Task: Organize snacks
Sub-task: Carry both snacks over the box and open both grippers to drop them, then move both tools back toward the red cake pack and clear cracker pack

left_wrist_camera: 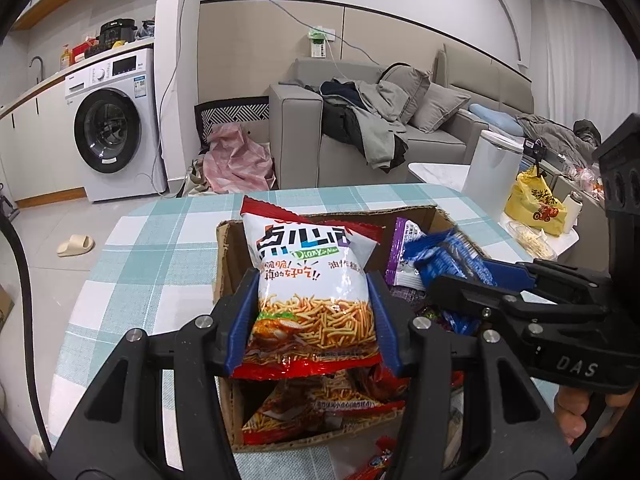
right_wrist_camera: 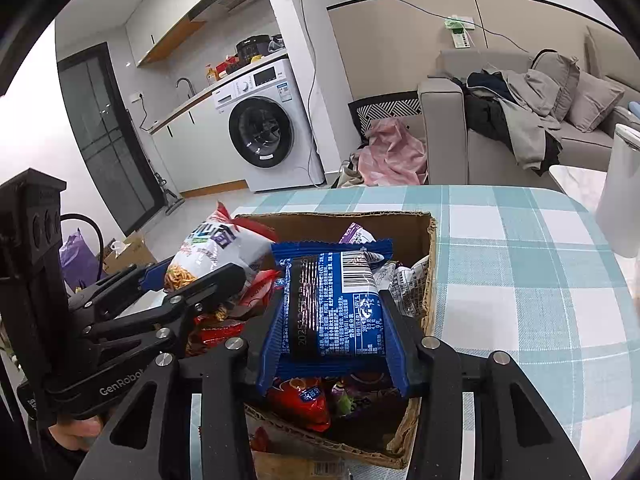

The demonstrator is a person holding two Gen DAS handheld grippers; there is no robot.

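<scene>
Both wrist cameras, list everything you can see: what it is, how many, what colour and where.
Noodle-snack bag: one, white and red, held above the box.
Blue packet: one, held above the box.
Cardboard box: one, brown, on the table, loose snack packets inside.
Table: one, teal and white check cloth.
Washing machine: one, white, under the counter at left.
Sofa: one, grey, behind the table, clothes piled on it.
Pink sheet: one, on the floor beside the sofa.
Yellow bag: one, on the side table at right.
Slipper: one, beige, on the floor.
Left gripper: black with blue pads, shut on the noodle-snack bag.
Right gripper: same colours, shut on the blue packet.
</scene>
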